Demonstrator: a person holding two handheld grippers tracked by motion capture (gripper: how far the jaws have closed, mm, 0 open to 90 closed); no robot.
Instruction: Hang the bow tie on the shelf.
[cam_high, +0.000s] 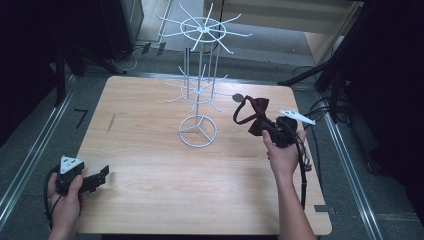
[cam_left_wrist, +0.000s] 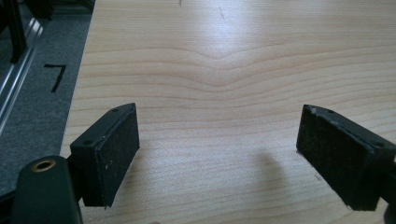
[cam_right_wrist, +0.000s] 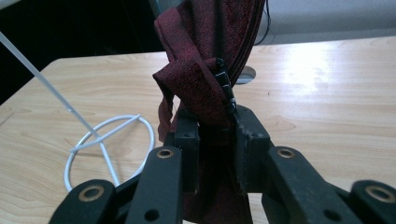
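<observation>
A dark red bow tie with a strap loop is clamped in my right gripper, held above the table to the right of the white wire rack. In the right gripper view the jaws are shut on the bow tie, which stands up between them with a black clasp on its strap. The rack's ring base lies to the left there. My left gripper rests low near the table's front left corner. Its pads stand wide apart over bare wood with nothing between them.
The wooden table carries the rack with two tiers of thin wire arms. A small grey disc lies behind the bow tie. Dark stands and cables ring the table on grey floor; a "7" mark sits left of the table edge.
</observation>
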